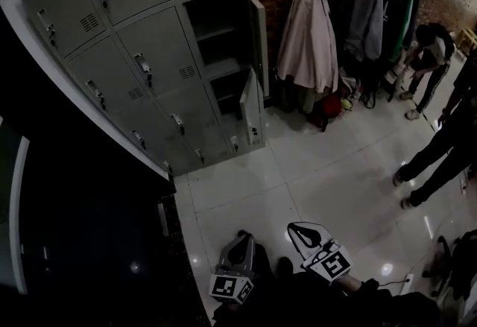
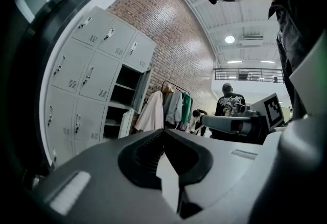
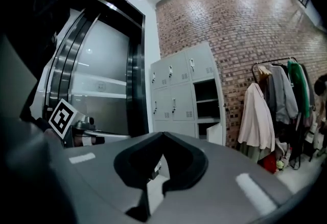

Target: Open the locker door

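Note:
A bank of grey lockers (image 1: 134,57) stands against the wall at the upper left of the head view. In its right column two doors hang open: an upper door (image 1: 257,35) and a lower door (image 1: 250,113). The other doors are closed. My left gripper (image 1: 244,238) and right gripper (image 1: 292,229) are low at the bottom edge, several floor tiles from the lockers. In the left gripper view the left gripper (image 2: 163,131) has its jaws together with nothing between them. The right gripper (image 3: 163,134) is shut and empty too. Both gripper views show the lockers (image 2: 97,75) (image 3: 176,95) far off.
A clothes rack (image 1: 350,13) with coats stands right of the lockers against the brick wall. One person (image 1: 428,57) bends down at the far right, and another person's legs (image 1: 440,154) show nearer. A dark glass door (image 1: 82,229) fills the left. White floor tiles (image 1: 298,162) lie ahead.

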{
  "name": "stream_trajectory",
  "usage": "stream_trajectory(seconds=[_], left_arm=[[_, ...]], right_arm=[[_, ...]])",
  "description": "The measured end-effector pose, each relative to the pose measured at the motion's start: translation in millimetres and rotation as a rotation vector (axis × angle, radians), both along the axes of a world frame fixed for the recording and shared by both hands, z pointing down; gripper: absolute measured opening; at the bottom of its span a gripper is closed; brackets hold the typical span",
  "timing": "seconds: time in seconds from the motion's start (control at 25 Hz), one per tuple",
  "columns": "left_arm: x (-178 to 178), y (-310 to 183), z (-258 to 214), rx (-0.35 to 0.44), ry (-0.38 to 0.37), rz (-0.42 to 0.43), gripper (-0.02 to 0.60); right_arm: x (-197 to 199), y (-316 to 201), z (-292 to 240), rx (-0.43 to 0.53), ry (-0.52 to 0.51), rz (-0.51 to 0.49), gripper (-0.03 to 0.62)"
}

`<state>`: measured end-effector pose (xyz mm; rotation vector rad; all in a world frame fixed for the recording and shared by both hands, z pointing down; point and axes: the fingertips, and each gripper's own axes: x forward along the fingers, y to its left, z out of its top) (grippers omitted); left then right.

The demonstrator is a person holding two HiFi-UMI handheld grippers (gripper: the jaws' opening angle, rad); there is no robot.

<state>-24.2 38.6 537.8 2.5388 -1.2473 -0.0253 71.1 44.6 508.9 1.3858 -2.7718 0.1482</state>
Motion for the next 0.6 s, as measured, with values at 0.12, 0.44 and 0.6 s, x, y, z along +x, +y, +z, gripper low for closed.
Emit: stream_trajectory(seconds=[0.12,0.44,0.6], left_arm=[[6,35,-1,0.001,0.000,-0.017,0.018],[40,67,-17,0.059,0.009,0.049,0.018],[55,72,-24,0.070,0.017,0.066,0.018]], right_arm=[[10,30,0,0.004,0.004,-0.018,0.000],[18,63,-9,0.029,-0.013,-0.011,0.000],[29,65,-17,0.059,0.001,-0.006,0.000]])
